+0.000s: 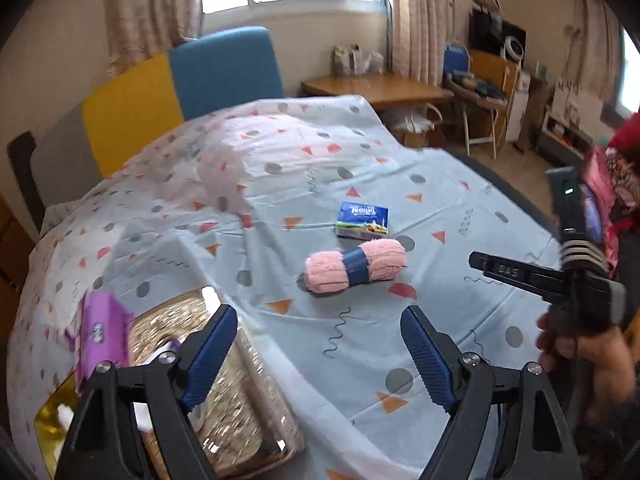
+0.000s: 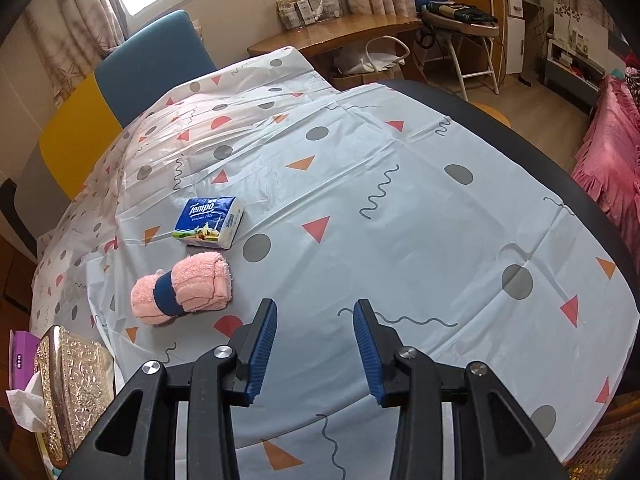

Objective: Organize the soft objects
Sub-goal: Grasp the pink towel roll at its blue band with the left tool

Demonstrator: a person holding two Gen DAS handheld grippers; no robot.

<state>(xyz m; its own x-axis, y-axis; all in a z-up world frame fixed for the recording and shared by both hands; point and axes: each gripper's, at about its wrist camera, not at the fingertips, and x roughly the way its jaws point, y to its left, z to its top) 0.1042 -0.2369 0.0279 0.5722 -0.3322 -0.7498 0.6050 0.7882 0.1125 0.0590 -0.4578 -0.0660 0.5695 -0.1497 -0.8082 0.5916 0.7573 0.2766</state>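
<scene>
My left claw [image 1: 320, 356], wide open and empty, faces the pink rolled towel [image 1: 356, 266] lying crosswise ahead on the counter [image 1: 460, 208], while my right claw [image 2: 315, 354], half-open and empty, sits right of it

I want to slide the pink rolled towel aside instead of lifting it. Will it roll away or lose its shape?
The pink rolled towel lies on its side, so a push across its length would probably roll it. The blue band around its middle should keep it bundled. Its fluffy pile looks soft, so it would likely squash rather than slip.
</scene>
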